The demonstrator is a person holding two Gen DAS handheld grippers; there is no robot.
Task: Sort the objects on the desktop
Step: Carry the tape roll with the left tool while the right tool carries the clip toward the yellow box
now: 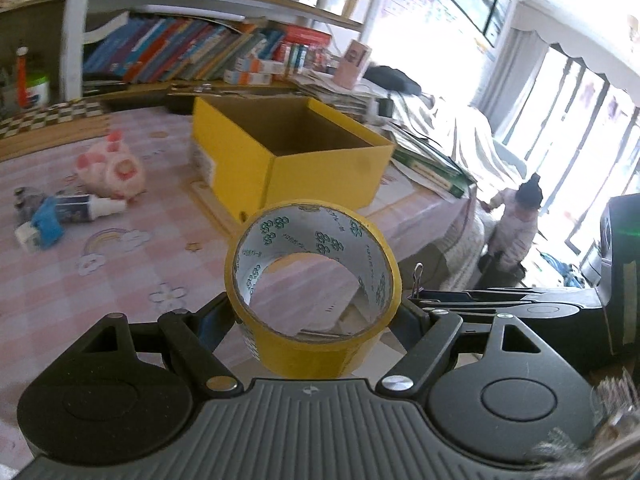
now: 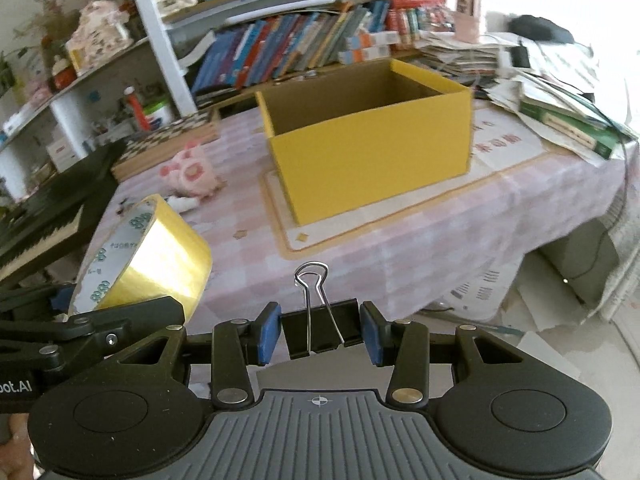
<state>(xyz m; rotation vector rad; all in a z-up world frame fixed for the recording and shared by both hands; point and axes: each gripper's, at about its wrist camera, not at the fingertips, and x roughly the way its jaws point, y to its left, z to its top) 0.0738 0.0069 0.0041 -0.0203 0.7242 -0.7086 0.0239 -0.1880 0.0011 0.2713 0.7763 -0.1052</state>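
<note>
L gripper (image 1: pixel 316 316): clamped on yellow tape roll (image 1: pixel 312 292), held off the surface, hole facing fwd.
R gripper (image 2: pixel 320 330): clenched on black binder clip (image 2: pixel 320 326), wire handles up.
Surface (image 2: pixel 420 232): pink check cloth.
Yellow box (image 2: pixel 372 160): open top, mid surface, past both grippers.
Far left: pink plush toy (image 1: pixel 112 172), spray bottle (image 1: pixel 86 208) beside it.
Back: bookshelf (image 1: pixel 180 52).

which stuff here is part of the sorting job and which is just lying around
In the job:
- yellow tape roll, held in the left tongs
- black binder clip, held in the right tongs
- open yellow box
- pink plush toy and glue bottle on the tablecloth

Just lying about:
- shelf books
- paper stacks
- chessboard
</note>
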